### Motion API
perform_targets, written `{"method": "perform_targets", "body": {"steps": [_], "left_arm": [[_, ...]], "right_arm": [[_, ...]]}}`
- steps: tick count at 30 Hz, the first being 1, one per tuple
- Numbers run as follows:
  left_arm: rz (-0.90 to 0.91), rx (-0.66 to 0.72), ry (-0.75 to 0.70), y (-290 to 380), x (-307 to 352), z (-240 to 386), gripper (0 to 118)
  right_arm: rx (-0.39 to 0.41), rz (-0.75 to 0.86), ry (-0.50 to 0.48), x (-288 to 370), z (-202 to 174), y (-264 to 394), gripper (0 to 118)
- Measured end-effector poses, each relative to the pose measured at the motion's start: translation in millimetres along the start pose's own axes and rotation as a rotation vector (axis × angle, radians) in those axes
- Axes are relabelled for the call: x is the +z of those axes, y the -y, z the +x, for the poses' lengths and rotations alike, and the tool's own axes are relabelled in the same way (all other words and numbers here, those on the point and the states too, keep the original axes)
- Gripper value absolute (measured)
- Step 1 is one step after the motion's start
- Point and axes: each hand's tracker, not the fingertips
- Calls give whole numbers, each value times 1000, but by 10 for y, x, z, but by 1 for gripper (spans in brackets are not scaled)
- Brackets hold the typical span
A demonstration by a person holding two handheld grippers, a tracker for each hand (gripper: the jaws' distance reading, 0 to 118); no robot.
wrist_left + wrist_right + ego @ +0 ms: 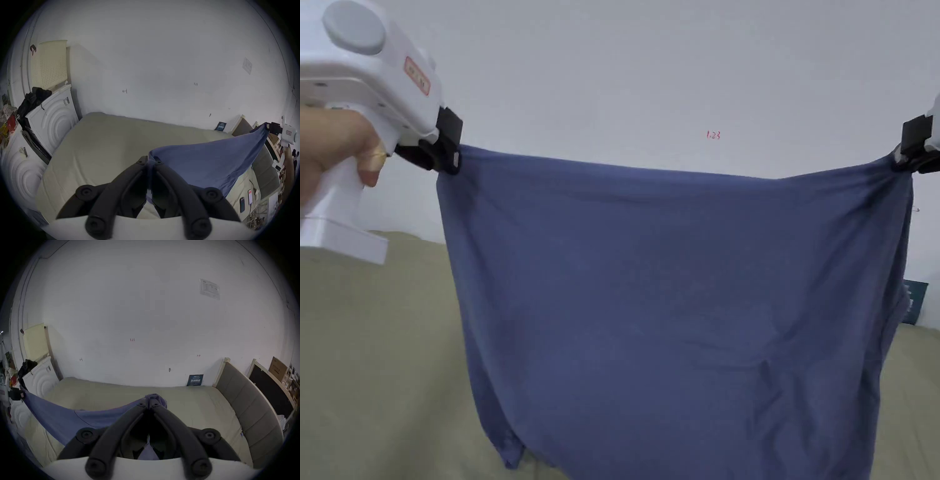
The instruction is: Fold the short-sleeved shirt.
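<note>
A blue short-sleeved shirt (675, 312) hangs spread wide in the air above the bed, stretched between my two grippers. My left gripper (450, 159) is shut on its upper left corner, a hand holding the white handle. At the right edge, my right gripper (903, 159) is shut on the upper right corner. In the left gripper view the jaws (150, 161) pinch the blue fabric (203, 164), which runs off to the right gripper (269, 126). The right gripper view shows its jaws (148, 404) closed on a bunch of the shirt (81, 417). The shirt's lower edge hangs near the bed.
A beige bed (375, 350) lies under the shirt against a white wall (675, 75). White appliances (53, 120) with dark clothes on top stand at the left. A grey padded headboard (246, 404) is at the right. Phones (246, 199) lie on the bed's near right.
</note>
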Motion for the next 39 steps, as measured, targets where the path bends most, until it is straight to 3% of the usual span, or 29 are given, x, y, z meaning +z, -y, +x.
{"method": "perform_targets", "body": {"steps": [7, 10, 12, 15, 18, 21, 39], "left_arm": [[77, 6, -6, -315, 163, 59, 4], [21, -8, -32, -265, 112, 37, 5], [1, -16, -29, -139, 56, 4, 4], [-78, -25, -32, 131, -40, -52, 5], [-147, -45, -17, 606, 51, 3, 5], [-179, -32, 11, 986, 106, -101, 5], [-267, -55, 92, 2949, 1209, -458, 5]], "right_arm": [[-11, 76, 3, 99, -92, -260, 0], [54, 4, 19, 70, -178, -145, 0], [52, -17, 12, 54, -198, -10, 0], [40, -57, -14, 71, -204, 309, 0], [106, -132, 4, 128, -206, 679, 0], [113, -161, 8, 260, -163, 1011, 0], [75, -326, -94, 2068, 152, 2894, 0]]}}
